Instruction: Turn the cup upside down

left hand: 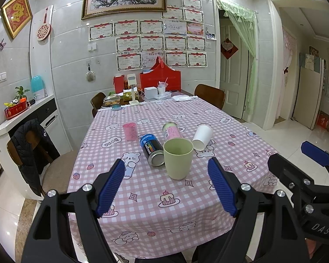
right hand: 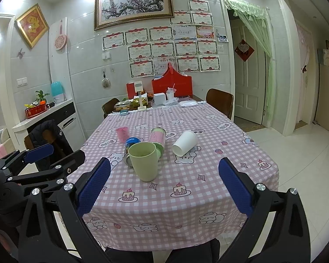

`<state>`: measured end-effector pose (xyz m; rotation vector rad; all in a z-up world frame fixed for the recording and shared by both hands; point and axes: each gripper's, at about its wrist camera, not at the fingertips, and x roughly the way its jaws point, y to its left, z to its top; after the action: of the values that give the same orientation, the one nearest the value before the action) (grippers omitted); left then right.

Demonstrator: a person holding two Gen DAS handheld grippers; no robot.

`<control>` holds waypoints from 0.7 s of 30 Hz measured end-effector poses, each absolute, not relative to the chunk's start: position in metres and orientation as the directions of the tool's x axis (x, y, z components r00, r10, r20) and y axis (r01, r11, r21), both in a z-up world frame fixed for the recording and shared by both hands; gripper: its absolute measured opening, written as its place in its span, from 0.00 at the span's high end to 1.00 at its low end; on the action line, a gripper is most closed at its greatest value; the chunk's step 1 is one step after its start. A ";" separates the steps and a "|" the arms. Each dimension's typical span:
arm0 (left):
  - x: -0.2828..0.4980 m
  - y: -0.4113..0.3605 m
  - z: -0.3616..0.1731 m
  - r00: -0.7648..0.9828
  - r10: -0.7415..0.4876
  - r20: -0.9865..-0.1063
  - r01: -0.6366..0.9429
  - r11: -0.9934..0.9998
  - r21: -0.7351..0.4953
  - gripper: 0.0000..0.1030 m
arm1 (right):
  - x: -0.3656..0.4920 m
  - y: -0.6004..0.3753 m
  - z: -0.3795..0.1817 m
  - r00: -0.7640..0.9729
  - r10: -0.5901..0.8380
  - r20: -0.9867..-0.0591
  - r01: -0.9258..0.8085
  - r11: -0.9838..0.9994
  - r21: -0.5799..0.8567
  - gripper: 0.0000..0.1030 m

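A pale green cup (left hand: pixel 178 158) stands upright, mouth up, on the pink checked tablecloth (left hand: pixel 155 197); it also shows in the right wrist view (right hand: pixel 144 160). My left gripper (left hand: pixel 166 164) is open and empty, short of the cup on its near side. My right gripper (right hand: pixel 164 164) is open and empty, also short of the cup, which sits towards its left finger. The right gripper shows at the right edge of the left wrist view (left hand: pixel 318 153), and the left gripper at the left edge of the right wrist view (right hand: pixel 39 151).
A white paper cup (left hand: pixel 202 137) lies on its side right of the green cup. A blue can (left hand: pixel 151 149) and a pink-labelled can (left hand: pixel 172 130) lie behind it. A pink cup (left hand: pixel 130 131) stands further left. Chairs (left hand: pixel 210 95) flank the table; clutter and a red bag (left hand: pixel 160 80) sit at the far end.
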<state>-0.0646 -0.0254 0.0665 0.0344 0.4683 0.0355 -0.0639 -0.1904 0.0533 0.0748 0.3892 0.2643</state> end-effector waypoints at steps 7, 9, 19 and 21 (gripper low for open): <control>-0.064 -0.025 0.066 0.892 0.042 -0.451 -0.026 0.999 0.041 0.25 | -0.064 -0.191 0.053 0.891 0.271 -0.365 -0.242 0.962 0.126 0.08; -0.064 -0.025 0.066 0.892 0.041 -0.451 -0.026 0.999 0.041 0.25 | -0.064 -0.190 0.053 0.891 0.274 -0.363 -0.244 0.961 0.127 0.08; -0.062 -0.023 0.065 0.887 0.048 -0.460 -0.032 0.999 0.043 0.25 | -0.061 -0.188 0.051 0.886 0.274 -0.373 -0.242 0.961 0.130 0.08; -0.061 -0.023 0.065 0.886 0.050 -0.461 -0.033 0.998 0.045 0.25 | -0.061 -0.187 0.051 0.885 0.275 -0.376 -0.242 0.961 0.132 0.08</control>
<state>-0.0605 -0.0228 0.0648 0.0357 0.4805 0.0433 -0.0610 -0.1873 0.0507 0.0823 0.4026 0.2692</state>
